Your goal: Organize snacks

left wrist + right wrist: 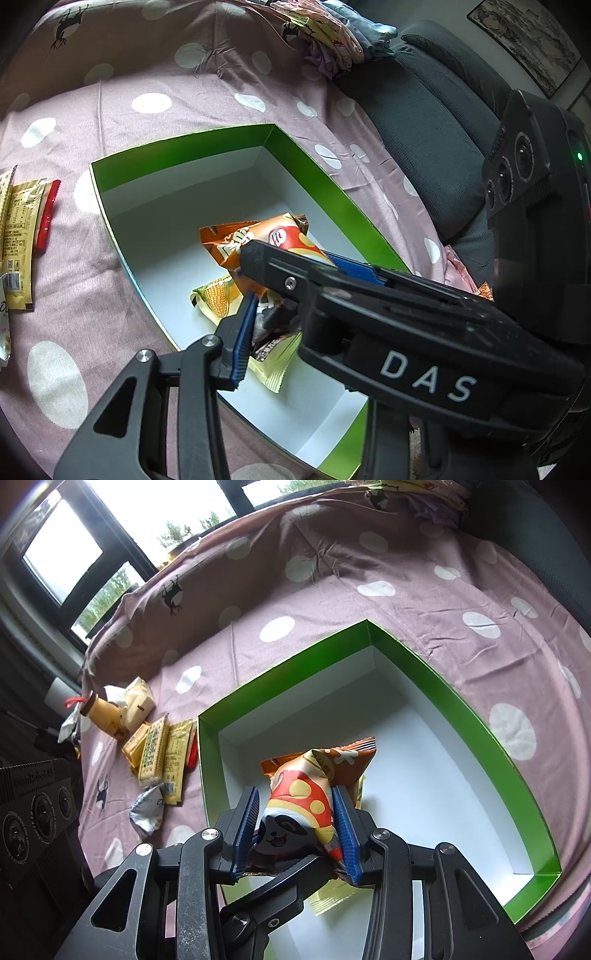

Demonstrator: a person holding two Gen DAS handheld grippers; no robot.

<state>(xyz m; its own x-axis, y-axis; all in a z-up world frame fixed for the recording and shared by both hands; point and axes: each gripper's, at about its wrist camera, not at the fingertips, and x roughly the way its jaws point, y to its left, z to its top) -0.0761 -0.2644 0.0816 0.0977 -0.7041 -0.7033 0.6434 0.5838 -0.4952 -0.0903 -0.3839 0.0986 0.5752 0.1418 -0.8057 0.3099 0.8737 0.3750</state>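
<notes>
A green box with a white floor (177,140) (461,709) lies open on a pink spotted cloth. Inside lie an orange snack bag (225,243) (351,760) and a yellow corn packet (216,301). My right gripper (297,827) is shut on a red-and-yellow panda snack bag (303,801) and holds it over the box floor above the orange bag. In the left wrist view the right gripper (255,273) crosses the frame, and only one left finger (240,339) shows, beside the bag. More snack packets (162,753) (18,236) lie on the cloth left of the box.
A small bottle with a red tie (99,712) and a pale wrapped item (136,701) sit left on the cloth. A dark grey sofa cushion (424,122) borders the cloth on the right, with folded clothes (332,33) behind. Windows (62,546) stand at the far left.
</notes>
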